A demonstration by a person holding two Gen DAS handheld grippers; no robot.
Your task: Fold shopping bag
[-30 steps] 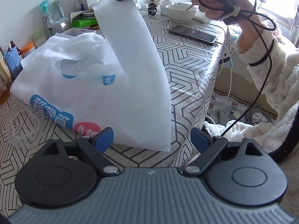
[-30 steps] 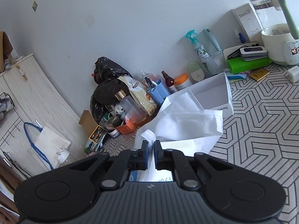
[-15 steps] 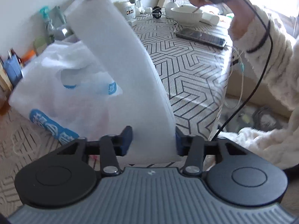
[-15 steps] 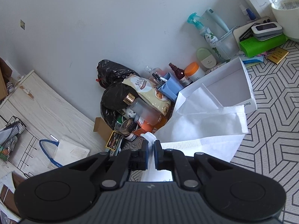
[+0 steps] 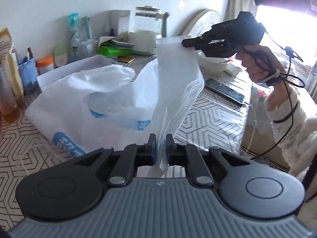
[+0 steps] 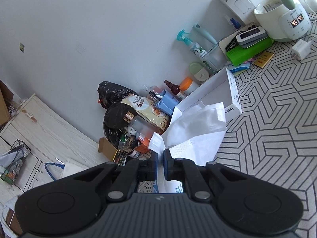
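A white shopping bag (image 5: 95, 107) with blue printing lies on the patterned table (image 5: 214, 115). One strip of it is lifted and stretched between both grippers. My left gripper (image 5: 160, 145) is shut on the lower end of that strip. My right gripper (image 5: 185, 42) is shut on the upper end and holds it high above the table. In the right wrist view the right gripper (image 6: 160, 164) pinches the bag's white edge (image 6: 158, 144), with the rest of the bag (image 6: 196, 130) hanging below.
A phone (image 5: 225, 91) and a white bowl (image 5: 214, 64) lie on the right of the table. A white box (image 6: 218, 93), spray bottle (image 6: 190, 43), green case (image 6: 249, 51) and kettle (image 6: 281, 21) crowd the wall side. Black bags (image 6: 116, 111) sit beyond the table's left end.
My left gripper was open below the hanging strip, moved onto its lower end and shut on it. The right gripper kept its hold and shifted right.
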